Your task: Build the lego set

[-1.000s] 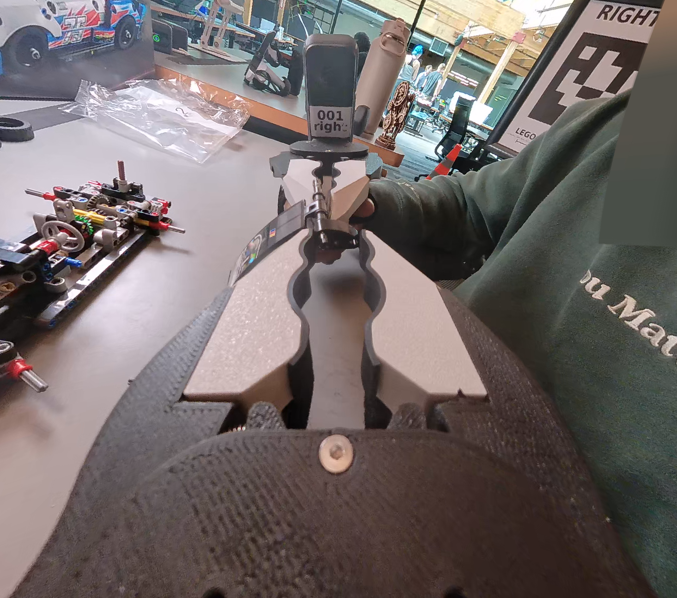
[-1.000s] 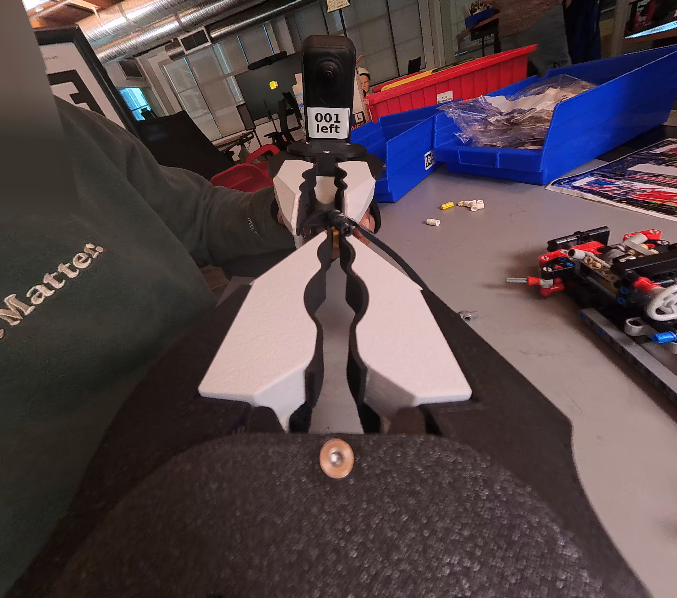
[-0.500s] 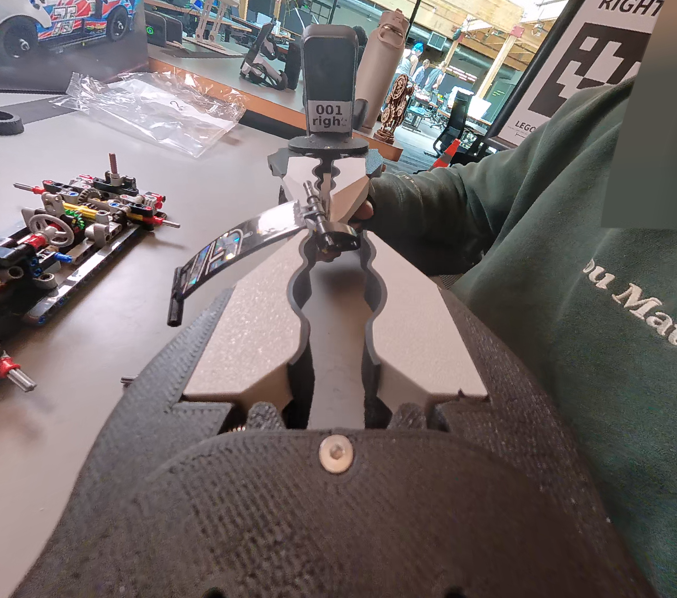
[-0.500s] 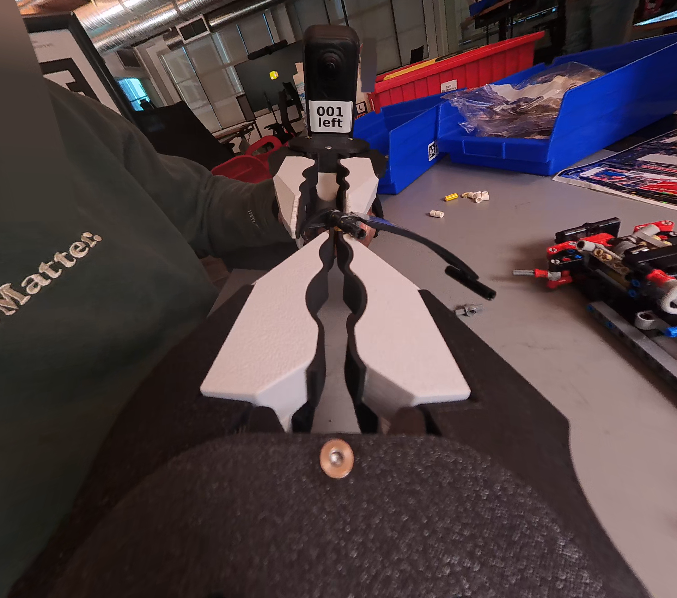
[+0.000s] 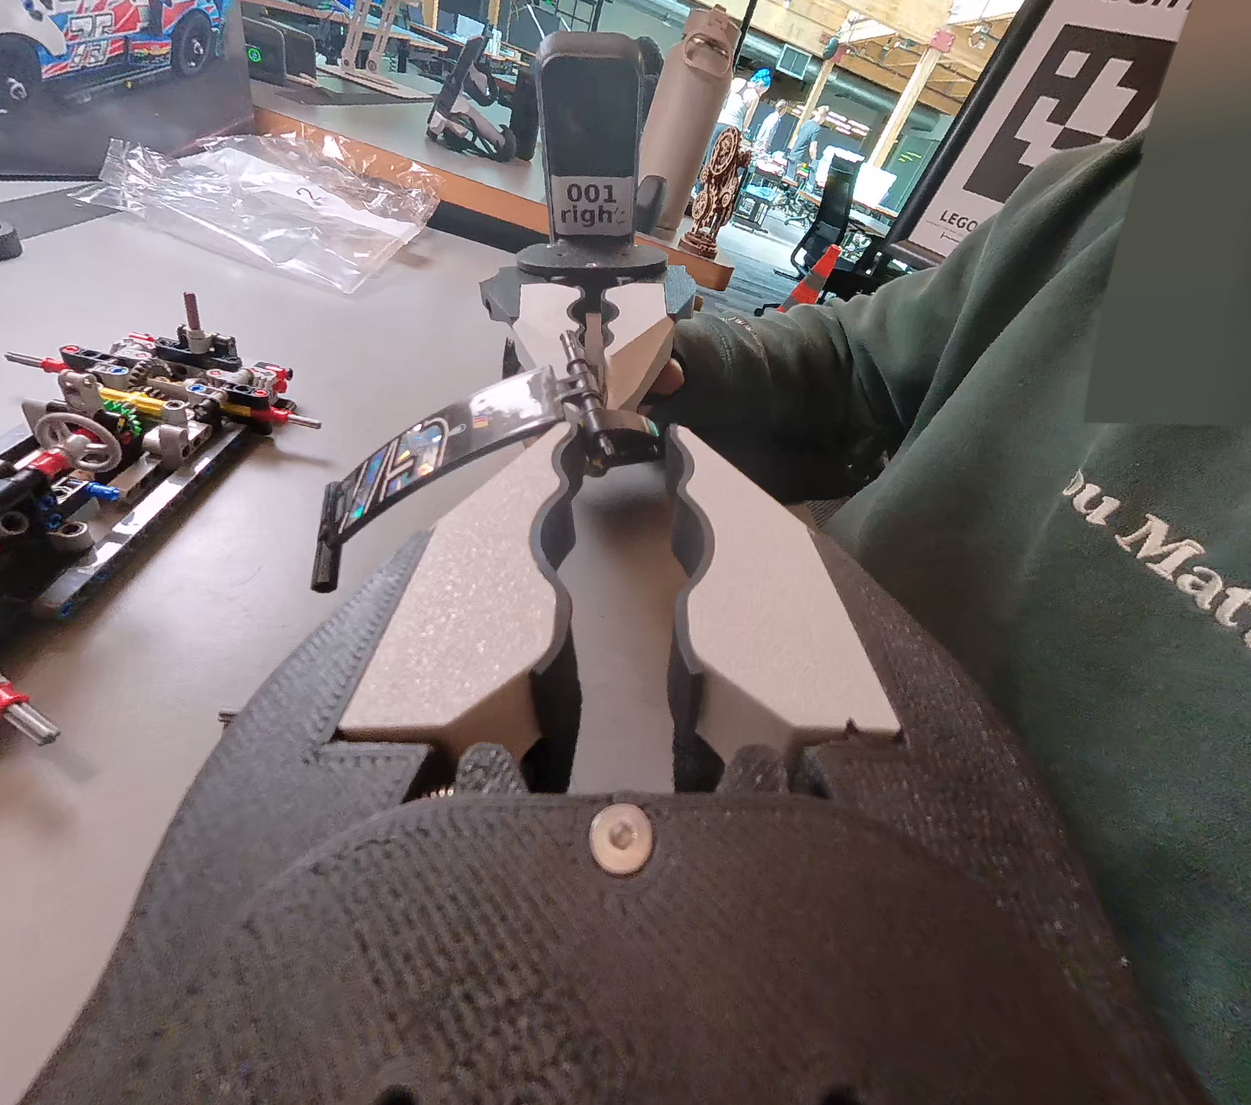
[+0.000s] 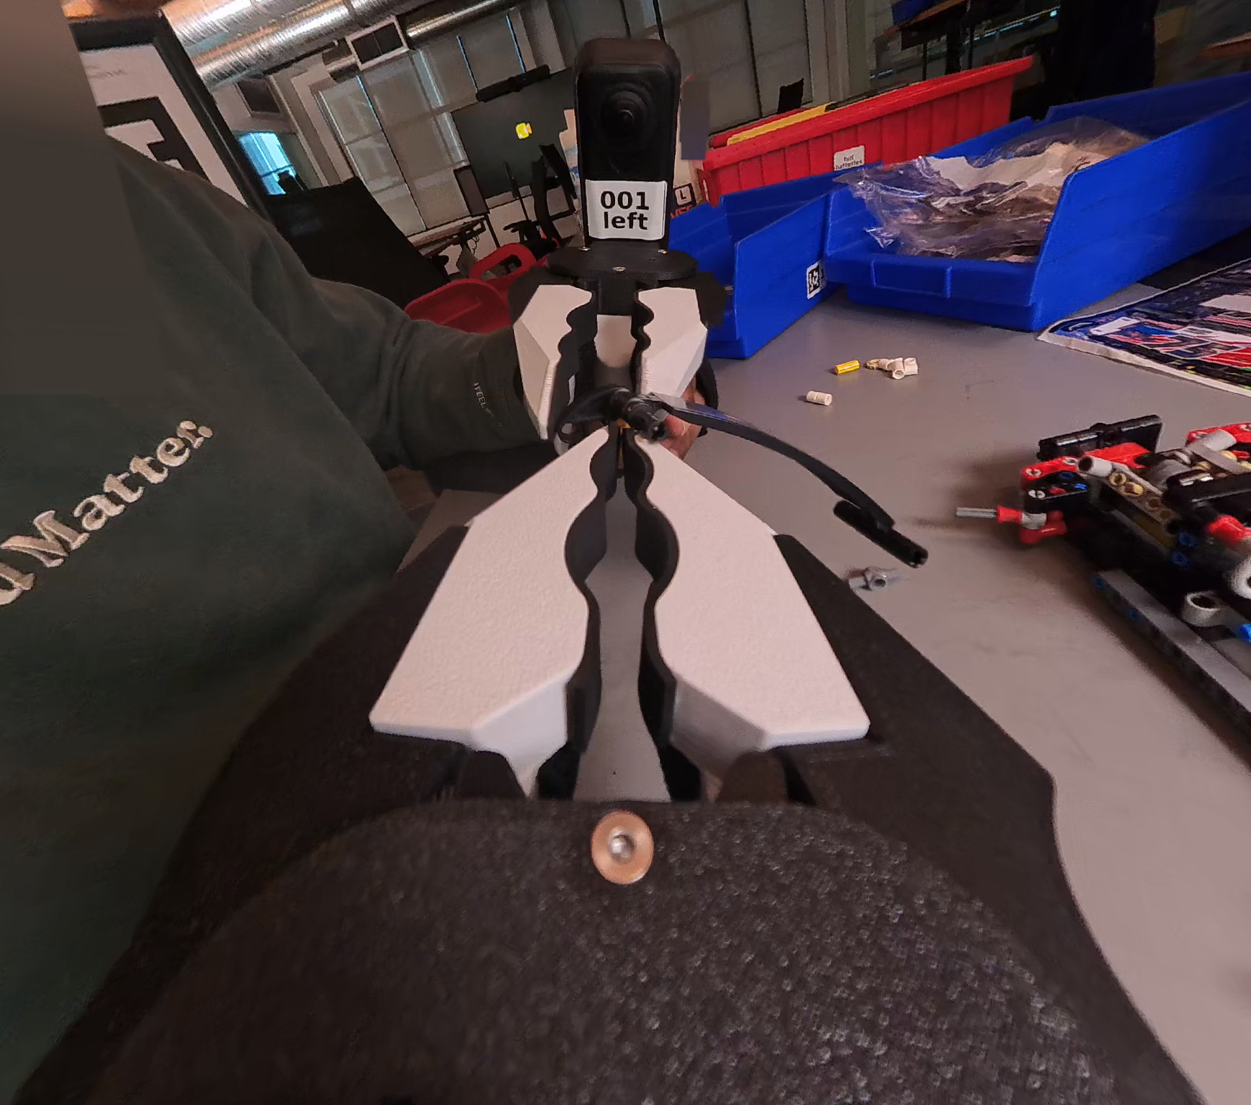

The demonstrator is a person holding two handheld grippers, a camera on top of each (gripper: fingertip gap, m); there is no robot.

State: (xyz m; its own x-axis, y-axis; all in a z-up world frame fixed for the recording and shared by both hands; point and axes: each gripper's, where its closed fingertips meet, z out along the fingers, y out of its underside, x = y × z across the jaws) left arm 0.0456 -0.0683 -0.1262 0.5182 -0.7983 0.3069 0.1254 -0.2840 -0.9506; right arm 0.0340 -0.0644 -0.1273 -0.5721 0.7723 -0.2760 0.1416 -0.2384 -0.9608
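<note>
– Black curved plastic panel with the shiny sticker: where is it hanging?

– It is floating above the grey table, between the two tools. Its free end is drooping toward the tabletop, not touching it. Its other end is sitting right where the fingertips are meeting.

– And the left gripper?

– Its jaws are squeezing the small dark connector at the panel's end, clenched tight with only the wavy gap showing behind the tips.

– The right gripper?

– It is facing the left one head-on, tips almost touching. Its jaws are pinched narrow on the same joint of the panel; the exact part under them is too small to tell.

– Where is the rest of the build lying?

– The long black, red and grey Lego chassis is resting flat on the table, well apart from both grippers, with a grey steering wheel showing. A crumpled clear plastic bag is lying beyond it. In the right wrist view, a few tiny white and yellow pieces are lying near the blue plastic bins.
</note>
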